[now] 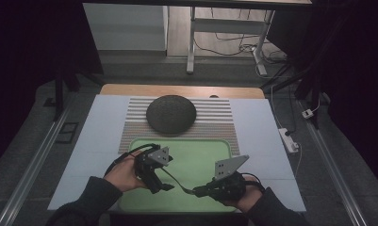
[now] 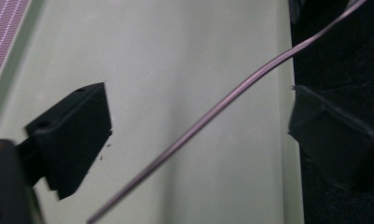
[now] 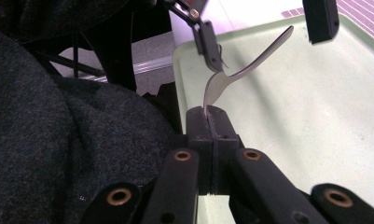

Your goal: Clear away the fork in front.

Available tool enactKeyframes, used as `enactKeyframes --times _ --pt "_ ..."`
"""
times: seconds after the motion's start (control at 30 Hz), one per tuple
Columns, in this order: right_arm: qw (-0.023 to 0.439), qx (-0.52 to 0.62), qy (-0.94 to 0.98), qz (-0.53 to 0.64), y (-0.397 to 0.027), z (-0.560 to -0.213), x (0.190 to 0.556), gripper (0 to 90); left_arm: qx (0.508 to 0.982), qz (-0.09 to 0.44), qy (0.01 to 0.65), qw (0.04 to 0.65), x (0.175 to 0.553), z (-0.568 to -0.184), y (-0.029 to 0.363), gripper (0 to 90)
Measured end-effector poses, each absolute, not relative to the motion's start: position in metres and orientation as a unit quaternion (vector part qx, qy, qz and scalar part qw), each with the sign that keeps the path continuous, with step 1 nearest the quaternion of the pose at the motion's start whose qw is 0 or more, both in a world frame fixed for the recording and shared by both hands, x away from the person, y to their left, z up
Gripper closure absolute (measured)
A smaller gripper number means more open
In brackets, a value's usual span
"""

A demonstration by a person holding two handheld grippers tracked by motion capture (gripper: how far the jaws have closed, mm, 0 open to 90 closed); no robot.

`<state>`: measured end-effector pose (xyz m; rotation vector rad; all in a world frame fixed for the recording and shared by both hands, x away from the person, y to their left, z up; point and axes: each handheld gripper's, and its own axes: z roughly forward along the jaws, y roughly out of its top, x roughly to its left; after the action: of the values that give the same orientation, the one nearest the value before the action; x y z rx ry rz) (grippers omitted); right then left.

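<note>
**Fork pinched by its tines, handle loose between wide jaws**

From the high view, the person's hands sit over the near half of the green tray [image 1: 203, 146], with the left gripper [image 1: 165, 187] at near left and the right gripper [image 1: 199, 191] at near centre-right, tips pointing toward each other. A thin fork [image 1: 177, 181] bridges the gap between them. Beyond the tray lies a striped mat [image 1: 215, 123] bearing a dark round dome-shaped thing [image 1: 171, 114]. If the fork drops, I'd expect it to land in the tray, well short of that dome.

In the left gripper view, the jaws stand wide apart and the fork's handle [image 2: 212, 114] runs diagonally through the gap, touching neither pad as far as I can see. So this side is released, with nothing gripped. The risk here is a closing that catches the handle off-centre or slides off its narrow edge, since it crosses the gap at a slant.

In the right gripper view, the jaws are clenched tight on the fork's [image 3: 231, 77] tine end, the handle rising toward the far open jaws of the other gripper. That hold is on very little metal; any twist or pull from the left side could lever the fork out, and it would clatter onto the tray or slip off its near edge toward the person's sleeve [image 3: 58, 116]
</note>
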<state>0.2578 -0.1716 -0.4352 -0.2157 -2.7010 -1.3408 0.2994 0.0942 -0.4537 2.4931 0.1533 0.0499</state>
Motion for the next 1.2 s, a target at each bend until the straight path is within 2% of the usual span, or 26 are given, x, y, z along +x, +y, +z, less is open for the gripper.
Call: enactKeyframes --times 0.53,0.97,1.2 --pt "0.082 -0.045 -0.9 -0.425 -0.166 -0.433 0.259 90.0 0.955 0.011 -0.018 0.295 0.291 -0.455 0.091 53.2" --pt "0.094 -0.034 -0.905 -0.414 -0.164 -0.434 0.26 90.0 0.96 0.041 -0.08 0.266 0.282 -0.461 0.087 74.2" --pt "0.102 -0.03 -0.906 -0.41 -0.163 -0.436 0.261 90.0 0.957 0.054 -0.122 0.257 0.278 -0.463 0.086 78.1"
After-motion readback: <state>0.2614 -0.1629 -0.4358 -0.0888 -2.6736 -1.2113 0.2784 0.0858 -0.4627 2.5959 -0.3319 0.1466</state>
